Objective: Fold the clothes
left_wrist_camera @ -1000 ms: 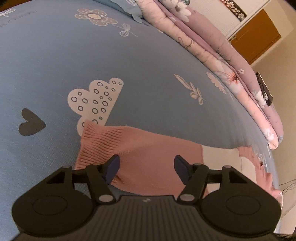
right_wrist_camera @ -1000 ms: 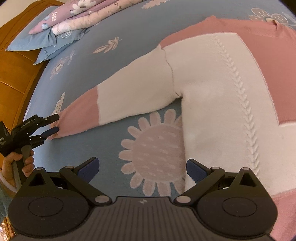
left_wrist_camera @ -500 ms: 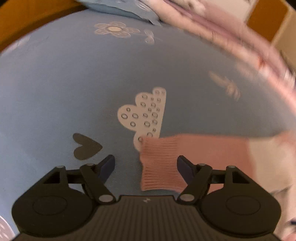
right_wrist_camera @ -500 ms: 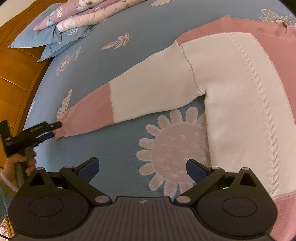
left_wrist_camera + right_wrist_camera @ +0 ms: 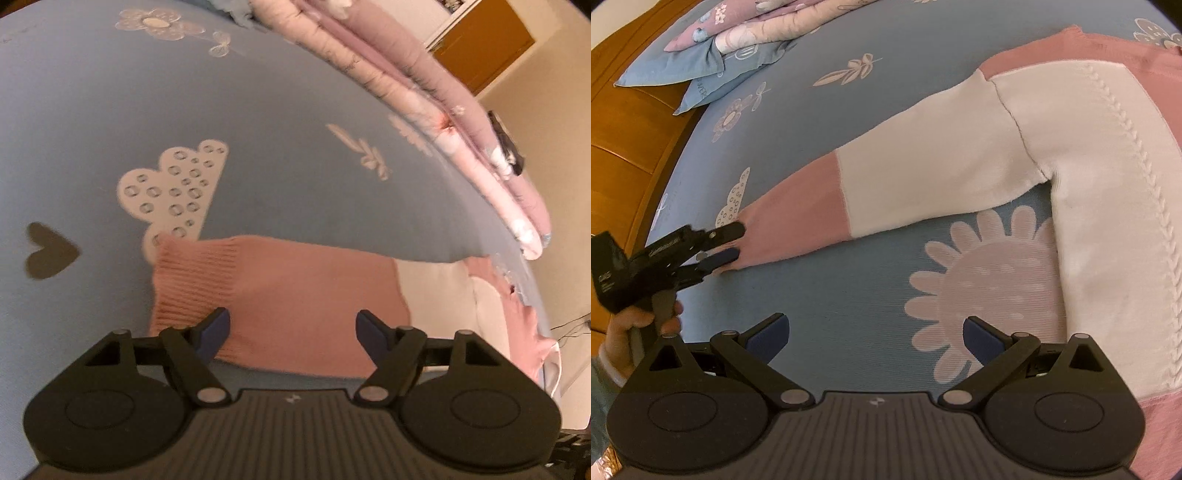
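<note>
1. Sweater (image 5: 1052, 155) lies flat on the bed sheet (image 5: 849, 295); its sleeve (image 5: 886, 192) runs lengthwise from the body out to the left gripper (image 5: 733, 243).
2. Left gripper (image 5: 291, 325) is nearer: jaws have just been opening and stand apart, pink cuff (image 5: 195, 280) between the tips, not pinched.
3. Right gripper (image 5: 875, 332): jaws apart, nothing held, over bare sheet; sweater body just to its right, sleeve ahead.

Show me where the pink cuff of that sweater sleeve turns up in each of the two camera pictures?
Left wrist view: the pink cuff lies low and left of centre, just beyond the left gripper, whose jaws stand apart.
Right wrist view: the cuff is at mid-left, at the tips of that gripper.
Shared landmark: the white cloud print beside the cuff.
</note>
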Available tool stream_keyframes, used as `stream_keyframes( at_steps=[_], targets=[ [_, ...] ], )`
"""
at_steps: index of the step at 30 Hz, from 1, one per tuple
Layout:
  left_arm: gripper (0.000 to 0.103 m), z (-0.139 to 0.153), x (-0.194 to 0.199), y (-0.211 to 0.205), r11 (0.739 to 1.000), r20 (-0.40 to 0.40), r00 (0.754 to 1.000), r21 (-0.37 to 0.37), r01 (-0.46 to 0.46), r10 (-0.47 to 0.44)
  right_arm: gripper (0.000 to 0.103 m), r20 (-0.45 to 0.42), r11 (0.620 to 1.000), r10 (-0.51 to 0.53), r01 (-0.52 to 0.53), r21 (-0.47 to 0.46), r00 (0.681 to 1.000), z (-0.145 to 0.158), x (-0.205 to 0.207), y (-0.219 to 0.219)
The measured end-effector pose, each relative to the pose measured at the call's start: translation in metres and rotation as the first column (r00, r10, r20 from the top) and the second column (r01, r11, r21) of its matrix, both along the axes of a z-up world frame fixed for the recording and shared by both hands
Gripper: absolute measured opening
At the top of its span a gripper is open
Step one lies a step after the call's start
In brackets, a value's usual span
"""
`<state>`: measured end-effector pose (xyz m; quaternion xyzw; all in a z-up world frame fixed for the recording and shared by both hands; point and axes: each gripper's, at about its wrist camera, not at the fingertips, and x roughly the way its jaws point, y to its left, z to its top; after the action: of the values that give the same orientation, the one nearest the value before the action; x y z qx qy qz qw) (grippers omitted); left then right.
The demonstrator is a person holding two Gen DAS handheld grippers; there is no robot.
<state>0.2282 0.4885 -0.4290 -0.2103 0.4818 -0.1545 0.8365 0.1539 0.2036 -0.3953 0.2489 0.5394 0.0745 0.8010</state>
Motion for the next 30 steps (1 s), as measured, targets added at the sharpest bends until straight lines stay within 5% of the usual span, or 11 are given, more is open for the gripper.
stream_keyframes(
  at_steps=[5,9,14,19,24,30],
  targets=[
    [0.078,0.017,0.001,-0.002,0.999,0.039,0.999,-0.011,0.03,-0.03,0.102,-0.004,1.0,-0.021,0.021,0.003,1.0,-0.003,-0.002,0.0],
    [0.076,0.002,0.01,-0.011,0.991,-0.049,0.997,0.113,0.073,-0.068,0.102,0.001,1.0,-0.023,0.023,0.0,1.0,-0.002,-0.001,0.004],
    [0.079,0.023,0.005,-0.025,0.993,0.029,0.993,0.051,0.109,-0.111,0.102,0.044,0.998,-0.061,0.061,0.001,0.997,0.007,0.0,0.002],
    [0.08,0.03,0.024,-0.066,0.965,0.1,0.962,0.084,0.247,-0.254,0.102,0.15,0.991,-0.131,0.133,-0.003,0.98,0.013,0.016,-0.01],
    [0.08,0.002,0.051,-0.078,0.96,-0.011,0.967,0.121,0.254,-0.255,0.102,0.275,0.98,-0.198,0.2,0.022,0.941,0.001,0.057,-0.024],
    [0.081,-0.006,0.047,-0.07,0.959,-0.009,0.966,0.123,0.257,-0.258,0.103,0.185,0.97,-0.244,0.241,0.039,0.952,-0.039,0.076,-0.028]
  ],
)
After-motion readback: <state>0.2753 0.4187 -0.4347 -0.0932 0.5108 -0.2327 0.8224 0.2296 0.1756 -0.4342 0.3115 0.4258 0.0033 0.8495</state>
